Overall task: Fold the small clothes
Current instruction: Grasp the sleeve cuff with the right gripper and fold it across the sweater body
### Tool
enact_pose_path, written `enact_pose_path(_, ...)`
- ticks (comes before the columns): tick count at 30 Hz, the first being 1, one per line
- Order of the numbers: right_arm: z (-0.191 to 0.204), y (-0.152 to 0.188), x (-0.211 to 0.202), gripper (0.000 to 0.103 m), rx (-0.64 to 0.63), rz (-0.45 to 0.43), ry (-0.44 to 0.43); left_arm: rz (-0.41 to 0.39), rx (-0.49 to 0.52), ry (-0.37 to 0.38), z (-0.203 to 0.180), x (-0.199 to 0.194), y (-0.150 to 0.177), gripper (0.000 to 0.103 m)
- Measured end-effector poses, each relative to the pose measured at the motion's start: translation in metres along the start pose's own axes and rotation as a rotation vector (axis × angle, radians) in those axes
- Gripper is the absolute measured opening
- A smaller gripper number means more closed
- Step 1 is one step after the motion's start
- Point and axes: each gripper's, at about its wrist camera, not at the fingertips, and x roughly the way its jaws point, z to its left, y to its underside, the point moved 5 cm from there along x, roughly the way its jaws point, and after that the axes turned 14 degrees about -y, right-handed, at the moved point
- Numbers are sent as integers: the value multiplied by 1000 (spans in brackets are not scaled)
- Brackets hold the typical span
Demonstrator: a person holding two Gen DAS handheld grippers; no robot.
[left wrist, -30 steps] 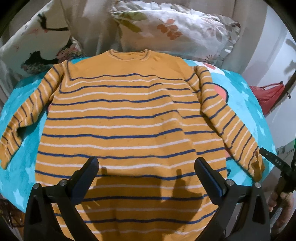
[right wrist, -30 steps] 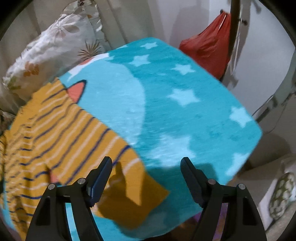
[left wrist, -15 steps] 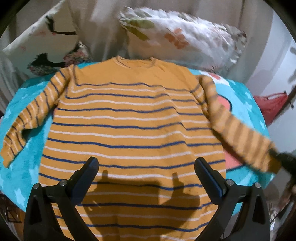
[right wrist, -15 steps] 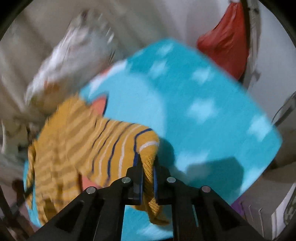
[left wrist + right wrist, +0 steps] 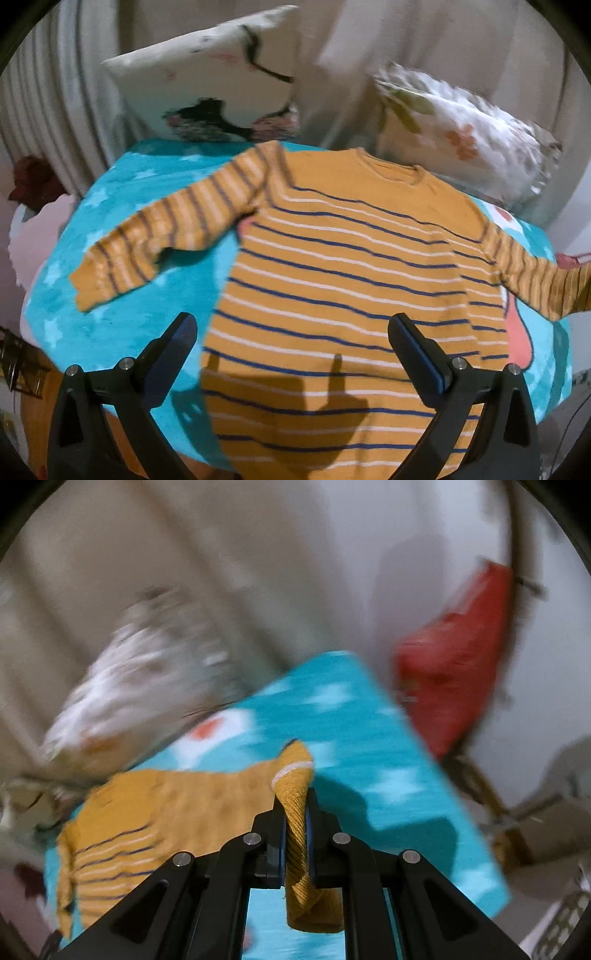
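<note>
One sleeve cuff [image 5: 295, 834] sat pinched in the right gripper [image 5: 295, 812] – the sweater [image 5: 351, 295] body lay leftward, under the empty, wide-open left gripper [image 5: 291, 332].

Motion blur both views, fisheye edges dark, hard shadows.

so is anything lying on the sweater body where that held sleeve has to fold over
Nothing visible does. The right tongs are shut on the sleeve cuff, lifted off the blue star blanket. The striped sweater front lies flat and bare; the open left tongs hover above its hem, touching nothing.
</note>
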Motion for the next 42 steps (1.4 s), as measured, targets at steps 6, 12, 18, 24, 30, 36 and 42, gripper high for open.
enact_pose_path(6,157,63,80,9,-99,149,-264,22,-57,27,42,20,-3,103)
enact_pose_path(12,301,156,175,9,-179,306,-389,10,-63,49,95,37,-13,103)
enact_pose_path(18,387,231,250,9,-243,416,-400,5,-112,45,174,63,-19,103)
enact_pose_path(24,429,249,314,9,-274,486,-316,49,-165,0,237,90,-13,103)
enact_pose_path(30,437,254,340,16,-261,540,-248,93,-225,-3,269,116,-11,103)
enact_pose_path(36,457,256,343,32,-264,546,-239,128,-275,-1,287,137,-11,103)
enact_pose_path(42,499,264,332,38,-328,538,-308,129,-283,-17,299,150,-12,103)
